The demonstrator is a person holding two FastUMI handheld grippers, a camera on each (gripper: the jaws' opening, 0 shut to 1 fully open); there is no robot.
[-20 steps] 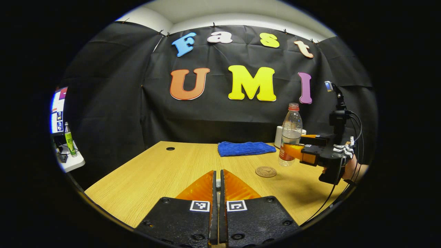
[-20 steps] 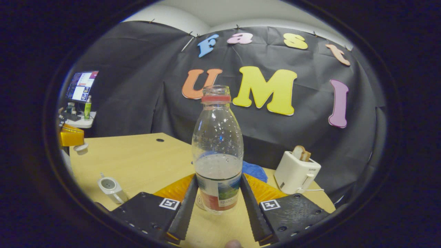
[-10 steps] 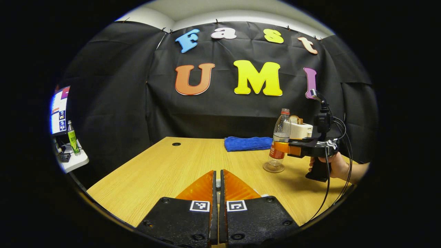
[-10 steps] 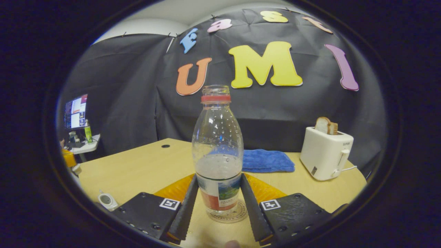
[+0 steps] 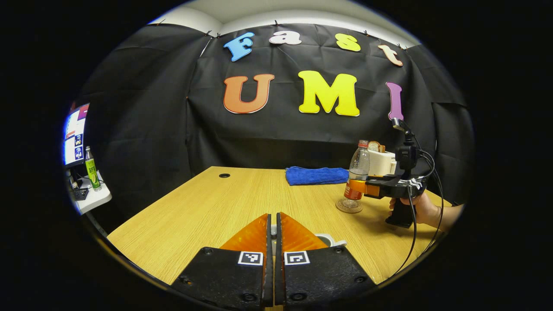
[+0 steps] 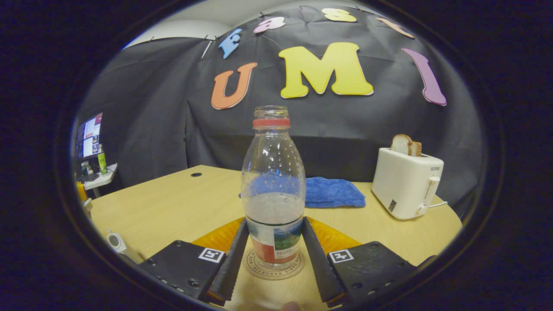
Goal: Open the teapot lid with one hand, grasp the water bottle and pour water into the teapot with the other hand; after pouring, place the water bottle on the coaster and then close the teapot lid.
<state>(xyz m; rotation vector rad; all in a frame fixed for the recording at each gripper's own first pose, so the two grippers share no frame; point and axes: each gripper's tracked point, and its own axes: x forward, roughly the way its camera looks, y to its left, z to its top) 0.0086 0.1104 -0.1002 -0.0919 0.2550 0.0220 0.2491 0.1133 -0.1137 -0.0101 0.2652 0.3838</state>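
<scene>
bottle [image 6: 273,190] sits on the coaster [image 6: 273,267], right gripper [image 6: 273,255] clamped on it, left gripper [image 5: 271,233] clenched on the lid; next, let go and cap the teapot [image 6: 116,242].

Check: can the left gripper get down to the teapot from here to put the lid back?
Probably yes. The teapot sits just past the left gripper, its rim peeking beside the fingers, with nothing between them. The right gripper is off across the table, at the water bottle.
</scene>
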